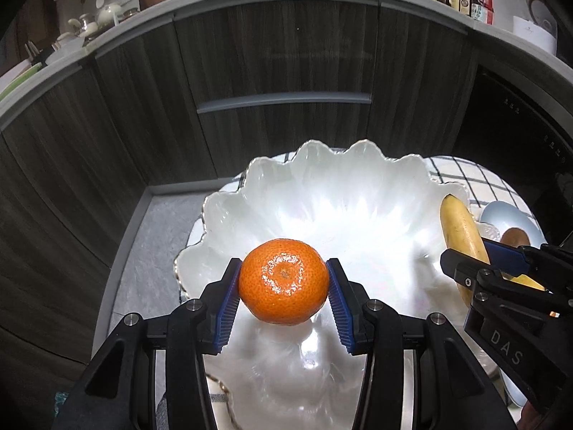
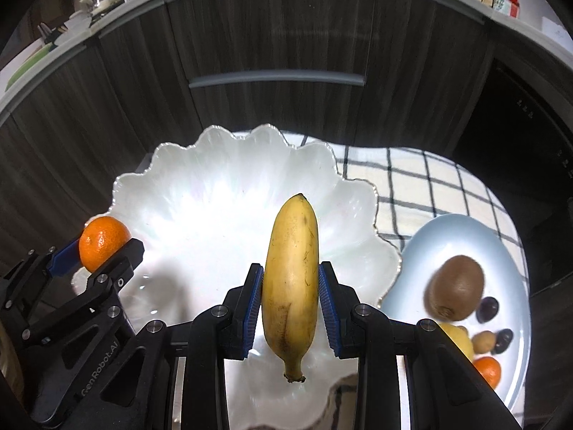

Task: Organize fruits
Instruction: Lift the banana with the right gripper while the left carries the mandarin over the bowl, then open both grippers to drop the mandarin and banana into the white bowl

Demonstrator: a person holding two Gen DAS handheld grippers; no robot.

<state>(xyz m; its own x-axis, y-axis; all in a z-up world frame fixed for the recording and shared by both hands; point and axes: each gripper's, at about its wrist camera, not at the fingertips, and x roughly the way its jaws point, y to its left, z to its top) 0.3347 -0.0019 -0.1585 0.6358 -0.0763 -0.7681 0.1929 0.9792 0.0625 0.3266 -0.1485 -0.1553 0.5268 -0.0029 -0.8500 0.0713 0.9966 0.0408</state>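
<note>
we see our left gripper (image 1: 283,286) clamped on a mandarin (image 1: 283,281), its blue pads pressed to both sides, held over the near left rim of the scalloped white bowl (image 1: 322,193). our right gripper (image 2: 290,297) is clamped on a banana (image 2: 290,286), which points away from us over the right half of the bowl, stem end toward us. right of the bowl, on the checked cloth (image 2: 422,186), a pale blue plate (image 2: 447,229) carries a kiwi (image 2: 455,286), another mandarin (image 2: 487,371) and a few small dark and tan fruits.
</note>
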